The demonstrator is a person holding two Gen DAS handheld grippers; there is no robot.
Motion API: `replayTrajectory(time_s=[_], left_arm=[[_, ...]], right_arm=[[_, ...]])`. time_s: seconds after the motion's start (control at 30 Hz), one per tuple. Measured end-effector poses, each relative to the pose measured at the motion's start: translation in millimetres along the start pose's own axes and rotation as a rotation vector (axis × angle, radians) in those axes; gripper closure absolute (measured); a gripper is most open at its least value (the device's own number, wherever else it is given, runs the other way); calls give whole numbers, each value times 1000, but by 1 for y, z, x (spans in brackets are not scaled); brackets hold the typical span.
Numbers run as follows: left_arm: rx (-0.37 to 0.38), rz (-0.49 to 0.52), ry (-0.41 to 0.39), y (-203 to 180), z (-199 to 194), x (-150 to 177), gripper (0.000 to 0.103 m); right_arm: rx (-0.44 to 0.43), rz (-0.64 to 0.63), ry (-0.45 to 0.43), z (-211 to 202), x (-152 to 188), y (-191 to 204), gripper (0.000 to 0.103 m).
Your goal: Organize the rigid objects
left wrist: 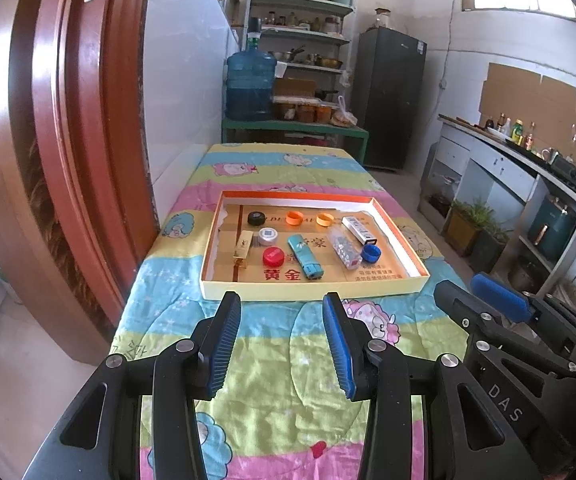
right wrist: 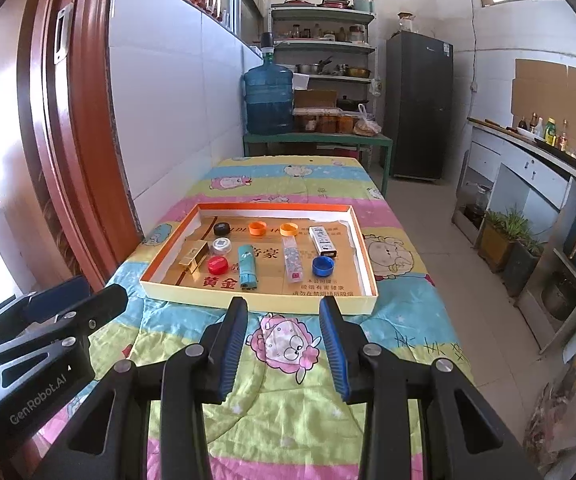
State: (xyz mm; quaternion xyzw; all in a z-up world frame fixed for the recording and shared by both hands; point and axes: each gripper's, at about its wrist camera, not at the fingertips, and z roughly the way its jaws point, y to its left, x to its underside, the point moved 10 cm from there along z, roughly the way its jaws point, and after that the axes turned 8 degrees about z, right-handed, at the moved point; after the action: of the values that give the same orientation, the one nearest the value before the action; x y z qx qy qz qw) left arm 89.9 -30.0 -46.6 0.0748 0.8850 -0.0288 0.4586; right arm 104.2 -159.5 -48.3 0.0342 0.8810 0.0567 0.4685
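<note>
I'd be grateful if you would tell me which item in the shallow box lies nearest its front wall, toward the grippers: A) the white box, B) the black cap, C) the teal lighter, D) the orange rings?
C: the teal lighter reaches closest to the front wall of the shallow box, while the black cap, orange rings and white box lie nearer the back.

The surface (left wrist: pixel 247 400) was covered by a striped cartoon-print quilt (right wrist: pixel 288 420) in pink, yellow, green and blue. A shallow cardboard tray (left wrist: pixel 312 290) with an orange rim lay directly on it, midway along, nearer the left edge.
</note>
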Motion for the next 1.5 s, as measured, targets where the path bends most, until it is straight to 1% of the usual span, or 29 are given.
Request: replayTrajectory(time_s=[0.17, 0.23, 0.3, 0.37, 0.5, 0.77, 1.03, 1.4, 1.5], left_arm=[[-32, 5, -12, 0, -13, 2, 59], [-68, -3, -13, 5, -18, 4, 59], [-89, -2, -34, 6, -24, 5, 59], [-89, -2, -35, 7, -25, 7, 59], [-65, -14, -24, 6, -25, 10, 59], [-55, -22, -33, 5, -29, 11, 59], [-77, -19, -34, 8, -29, 11, 59], [-74, -14, -26, 8, -27, 12, 59], [-85, -8, -20, 7, -27, 13, 59]], right_arm=[[3, -10, -13, -10, 2, 4, 66], [5, -12, -25, -15, 2, 5, 66], [1, -8, -30, -18, 2, 6, 66], [1, -11, -37, -22, 2, 7, 66], [8, -21, -48, -27, 3, 9, 66], [4, -20, -64, -32, 3, 11, 66], [-1, -20, -56, -31, 5, 11, 66], [-6, -15, -48, -27, 7, 11, 66], [-7, -15, -47, -26, 7, 11, 66]])
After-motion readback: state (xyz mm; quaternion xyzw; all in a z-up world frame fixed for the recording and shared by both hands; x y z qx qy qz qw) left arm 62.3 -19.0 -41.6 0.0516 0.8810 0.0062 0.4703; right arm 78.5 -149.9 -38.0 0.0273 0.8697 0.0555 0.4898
